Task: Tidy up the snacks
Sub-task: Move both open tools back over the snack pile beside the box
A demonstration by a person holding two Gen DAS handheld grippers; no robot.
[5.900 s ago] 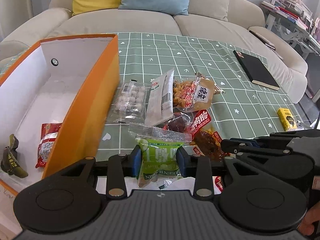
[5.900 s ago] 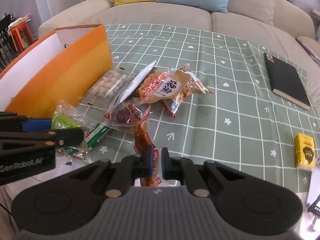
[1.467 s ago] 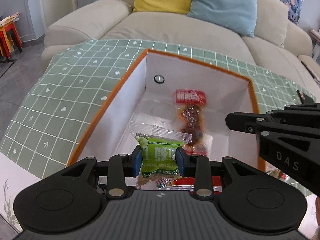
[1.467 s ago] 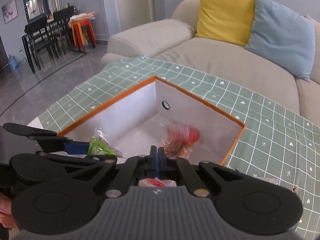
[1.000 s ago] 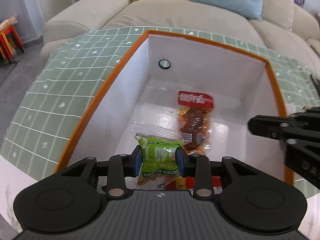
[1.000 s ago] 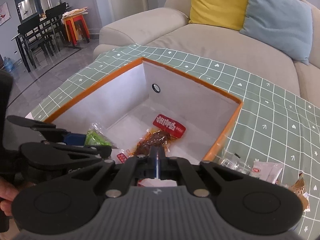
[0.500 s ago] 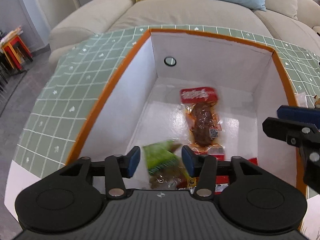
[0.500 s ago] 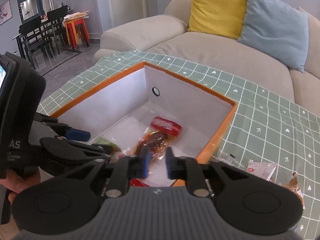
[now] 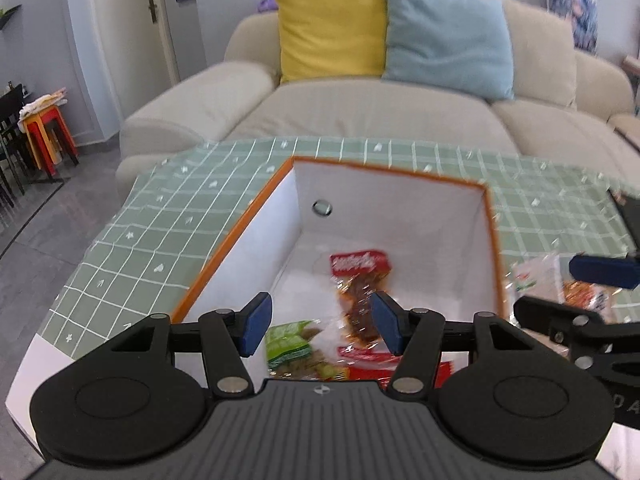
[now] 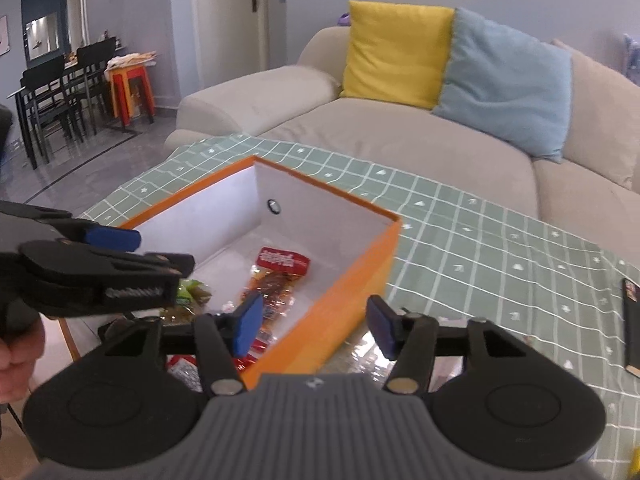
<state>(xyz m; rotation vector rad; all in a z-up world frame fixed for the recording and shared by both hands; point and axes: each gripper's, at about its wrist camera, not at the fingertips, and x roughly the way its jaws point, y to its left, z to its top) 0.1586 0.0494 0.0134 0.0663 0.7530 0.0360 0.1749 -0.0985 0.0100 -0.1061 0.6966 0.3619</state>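
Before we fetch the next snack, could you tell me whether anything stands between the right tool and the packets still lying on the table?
Yes: the orange box. Its near wall and corner lie between the open right tool fingers, while the remaining packets sit on the tablecloth beyond that wall; the tool must clear it first.

A table under a green grid-patterned tablecloth [image 10: 480,240] carries an orange box [image 10: 352,276] with a white inside. Loose snack packets [image 9: 536,280] lie on the cloth just beside the box, and a black notebook [image 10: 632,320] lies well apart from it.
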